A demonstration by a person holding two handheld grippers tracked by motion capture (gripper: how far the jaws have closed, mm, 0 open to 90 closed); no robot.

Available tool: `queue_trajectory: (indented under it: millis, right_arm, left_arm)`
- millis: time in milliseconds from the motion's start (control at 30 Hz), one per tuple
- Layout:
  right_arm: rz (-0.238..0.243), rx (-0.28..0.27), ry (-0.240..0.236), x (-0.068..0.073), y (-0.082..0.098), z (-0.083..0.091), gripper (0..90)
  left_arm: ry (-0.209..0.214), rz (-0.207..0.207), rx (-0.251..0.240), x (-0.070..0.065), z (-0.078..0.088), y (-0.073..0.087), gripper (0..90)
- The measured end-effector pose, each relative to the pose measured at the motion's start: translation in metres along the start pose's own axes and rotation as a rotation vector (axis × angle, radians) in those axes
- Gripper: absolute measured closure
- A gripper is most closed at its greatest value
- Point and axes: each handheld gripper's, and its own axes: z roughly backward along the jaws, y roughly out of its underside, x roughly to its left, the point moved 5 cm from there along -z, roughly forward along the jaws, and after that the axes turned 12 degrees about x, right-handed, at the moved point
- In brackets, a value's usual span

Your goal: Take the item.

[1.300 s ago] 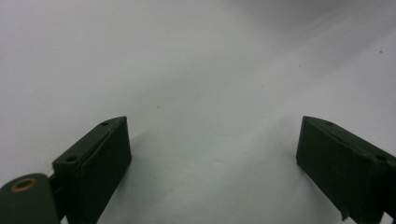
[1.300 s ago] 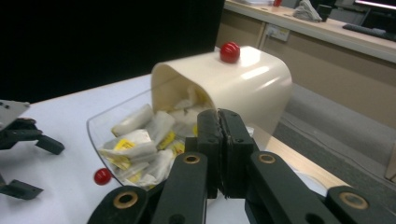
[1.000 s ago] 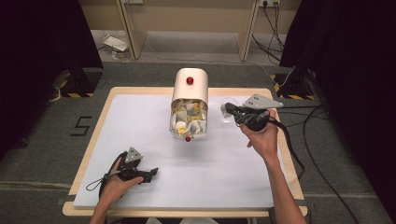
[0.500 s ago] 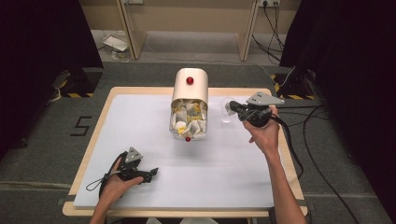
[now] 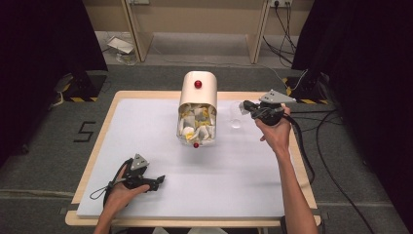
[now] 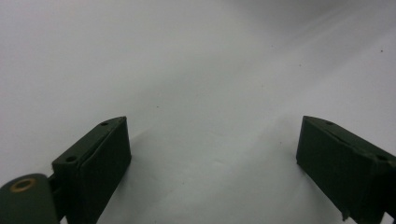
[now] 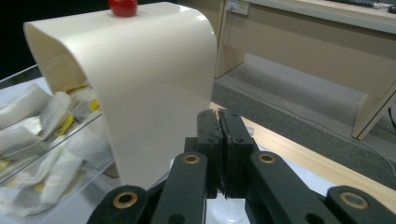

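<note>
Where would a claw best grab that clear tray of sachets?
Probably by the small red knob on the clear tray's front wall, coming from the person's side: it sticks out that way, and the cream cover hoods the back.

The cream dispenser cover [image 7: 154,84] at the centre of the right gripper view looks like smooth, glossy plastic, its red knob [image 7: 123,6] shiny. At lower left, the clear bin [image 7: 56,154] is see-through plastic holding crinkled paper-like packets [image 7: 28,112]. The white table mat [image 5: 146,126] is matt; the table edge [image 5: 104,126] is wood. The jaw pads [image 6: 107,158] are matt black.
</note>
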Motion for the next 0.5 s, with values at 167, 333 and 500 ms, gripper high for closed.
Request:
queue_trajectory:
  millis: [167, 333, 500]
  right_arm:
    - [-0.01, 0.006, 0.007, -0.006, -0.001, -0.011, 88.2]
    - [-0.012, 0.025, 0.015, -0.011, 0.0, -0.024, 88.2]
    - [-0.022, 0.036, 0.023, -0.019, 0.003, -0.036, 88.2]
  left_arm:
    - [-0.001, -0.001, 0.0, 0.0, 0.0, 0.0, 9.2]
    - [-0.001, -0.001, 0.0, 0.0, 0.0, 0.0, 9.2]
    - [-0.001, 0.0, 0.0, 0.0, 0.0, 0.0, 9.2]
